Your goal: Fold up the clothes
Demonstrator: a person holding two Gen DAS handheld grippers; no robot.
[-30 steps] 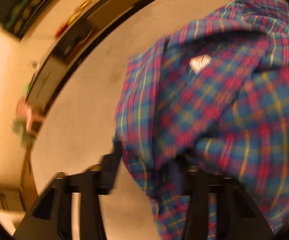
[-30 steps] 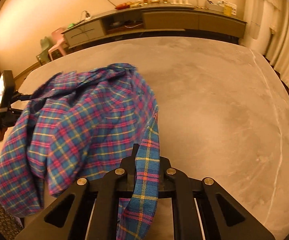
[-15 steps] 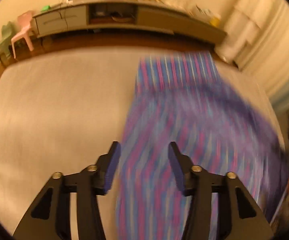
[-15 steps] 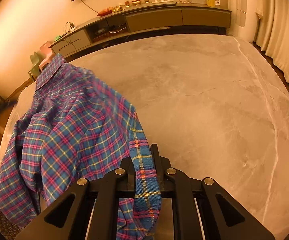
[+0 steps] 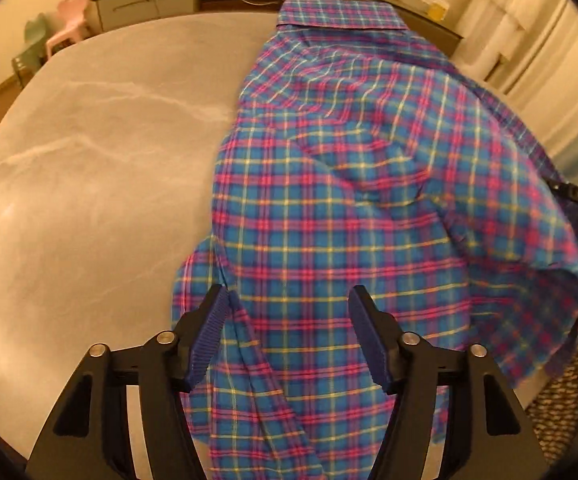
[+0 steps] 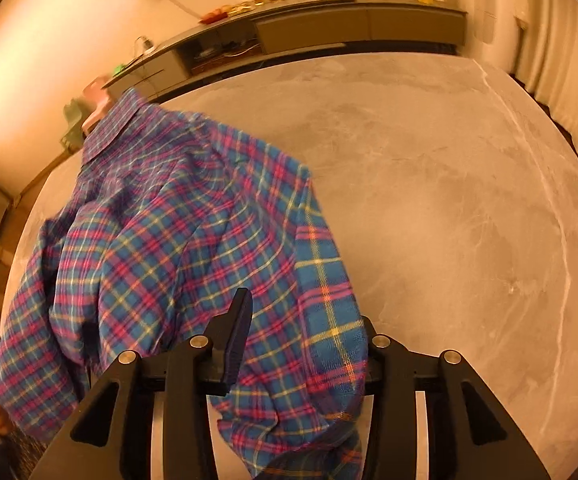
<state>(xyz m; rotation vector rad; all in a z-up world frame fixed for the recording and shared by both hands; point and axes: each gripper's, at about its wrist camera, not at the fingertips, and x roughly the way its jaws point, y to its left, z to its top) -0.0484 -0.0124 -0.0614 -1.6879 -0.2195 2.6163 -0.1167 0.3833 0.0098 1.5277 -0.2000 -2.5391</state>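
Shirt lies spread near the table's near edge, both grippers wide apart; next comes smoothing it flat.

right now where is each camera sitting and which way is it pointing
Left wrist: sits behind the left tongs, faces forward across the marble table at the plaid shirt; both blue pads show, spread apart, cloth between them.
Right wrist: sits behind the right tongs, faces over the same table toward the sideboard; shirt drapes over the fingers, hiding one pad.
Shared: shirt, its collar, table, sideboard.
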